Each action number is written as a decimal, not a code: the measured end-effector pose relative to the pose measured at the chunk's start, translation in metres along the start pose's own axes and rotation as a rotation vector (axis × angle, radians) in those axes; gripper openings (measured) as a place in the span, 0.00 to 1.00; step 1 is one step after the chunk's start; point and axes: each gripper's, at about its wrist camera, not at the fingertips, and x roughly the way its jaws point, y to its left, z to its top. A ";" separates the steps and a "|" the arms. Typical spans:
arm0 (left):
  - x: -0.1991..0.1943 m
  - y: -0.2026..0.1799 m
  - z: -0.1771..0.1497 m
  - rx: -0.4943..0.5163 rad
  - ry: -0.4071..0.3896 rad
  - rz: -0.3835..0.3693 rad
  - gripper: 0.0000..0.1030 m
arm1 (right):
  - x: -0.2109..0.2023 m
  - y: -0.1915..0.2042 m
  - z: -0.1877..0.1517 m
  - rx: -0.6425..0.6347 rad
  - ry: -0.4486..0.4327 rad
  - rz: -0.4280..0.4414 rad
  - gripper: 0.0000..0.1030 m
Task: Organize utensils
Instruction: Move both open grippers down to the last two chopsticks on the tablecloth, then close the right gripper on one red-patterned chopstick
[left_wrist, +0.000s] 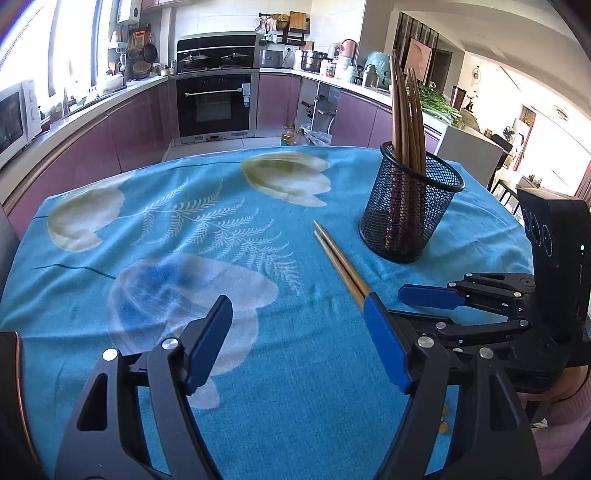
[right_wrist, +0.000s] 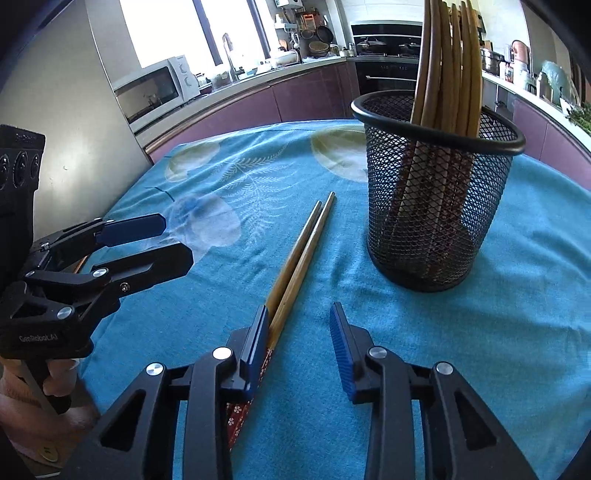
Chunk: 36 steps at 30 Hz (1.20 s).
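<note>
Now, line by line:

Left claw (left_wrist: 295, 339): released, its blue pads spread wide with nothing between them; it hovers low over the cloth at the 6 o'clock edge of the left wrist view.

Right claw (right_wrist: 299, 350): released, the gap between its pads bare; its left pad (right_wrist: 255, 350) sits right against the near part of the loose chopsticks, and whether it touches them I cannot tell.

Loose chopsticks (right_wrist: 295, 266): a pair lying flat on the desk, side by side and touching, running from 6 o'clock toward 12 o'clock in the right wrist view, narrow tips pointing away; the near ends carry a red flowered pattern and pass under the left pad.

Mesh holder (right_wrist: 436, 192): black wire cup standing upright at about 2 o'clock from the right claw, just beside the loose pair but apart from it.

Stored chopsticks (right_wrist: 447, 66): a bundle of brown sticks standing in the holder, leaning against its rim.

Desk (left_wrist: 229, 236): covered by a blue cloth printed with pale tulips and fern leaves.

Background: kitchen counter with a built-in oven (left_wrist: 216, 103) at 12 o'clock and a microwave (right_wrist: 155, 88) at 10 o'clock.
</note>
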 end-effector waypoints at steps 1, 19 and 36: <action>0.001 0.000 0.000 -0.001 0.002 -0.001 0.70 | 0.000 0.000 0.000 0.001 0.001 -0.002 0.32; 0.024 -0.027 -0.006 0.066 0.082 -0.062 0.64 | -0.002 -0.021 0.002 0.078 0.029 0.036 0.23; 0.053 -0.043 -0.006 0.112 0.149 -0.058 0.42 | 0.002 -0.026 0.010 0.071 0.026 0.036 0.24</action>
